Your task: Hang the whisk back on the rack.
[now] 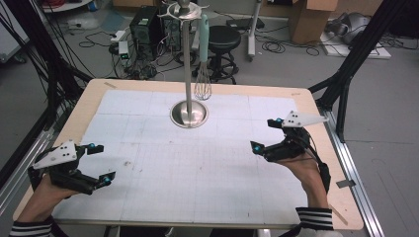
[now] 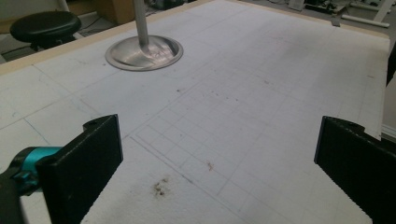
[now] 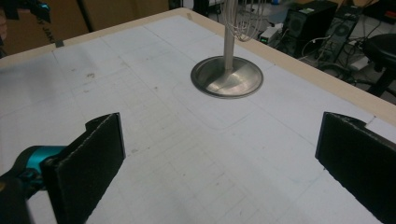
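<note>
A steel utensil stand point(image 1: 188, 59) rises from a round base point(image 1: 189, 114) at the back middle of the white gridded mat point(image 1: 197, 168). From its top hooks hangs a whisk point(image 1: 203, 59) with a teal handle and wire loops just above the table's far edge. My left gripper point(image 1: 98, 164) is held open at the front left, jaws wide apart with nothing between them point(image 2: 219, 158). My right gripper point(image 1: 264, 135) is open at the right, also holding nothing point(image 3: 219, 154). The stand's base point(image 2: 144, 46) point(image 3: 227, 76) lies ahead of both grippers, and the whisk's wires point(image 3: 243, 18) hang above it.
The wooden table edge point(image 1: 326, 143) frames the mat. Black frame struts point(image 1: 346, 74) stand at the right and left. A black stool point(image 1: 223, 42), computer cases point(image 1: 143, 24) and cables lie on the floor behind. Small brown stains point(image 2: 159, 186) mark the mat.
</note>
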Demonstrator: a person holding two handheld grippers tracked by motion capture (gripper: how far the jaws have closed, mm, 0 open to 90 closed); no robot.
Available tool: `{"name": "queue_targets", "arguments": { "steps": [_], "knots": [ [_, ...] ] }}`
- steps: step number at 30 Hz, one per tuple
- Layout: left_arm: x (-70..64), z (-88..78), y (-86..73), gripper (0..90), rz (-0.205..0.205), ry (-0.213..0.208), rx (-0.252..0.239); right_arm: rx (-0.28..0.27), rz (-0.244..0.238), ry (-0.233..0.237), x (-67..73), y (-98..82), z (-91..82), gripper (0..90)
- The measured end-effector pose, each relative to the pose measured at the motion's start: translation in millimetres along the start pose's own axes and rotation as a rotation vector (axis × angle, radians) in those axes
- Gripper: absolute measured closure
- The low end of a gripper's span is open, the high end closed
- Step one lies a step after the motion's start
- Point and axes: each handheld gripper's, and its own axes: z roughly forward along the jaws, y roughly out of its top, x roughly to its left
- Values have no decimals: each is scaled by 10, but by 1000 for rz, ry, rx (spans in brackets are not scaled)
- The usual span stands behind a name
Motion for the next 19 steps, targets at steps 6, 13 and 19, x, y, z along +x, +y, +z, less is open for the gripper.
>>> {"name": "queue_targets", "arguments": {
  "steps": [6, 13, 19],
  "knots": [
    [23, 15, -30, 17, -8, 5, 5, -45, 18, -19, 26, -317, -91, 7],
    [32, 24, -37, 17, -7, 5, 11, -102, 54, -34, -4, -609, -134, 7],
    [37, 31, -40, 17, -8, 5, 10, -98, 60, -35, -12, -610, -145, 7]
  ]
}}
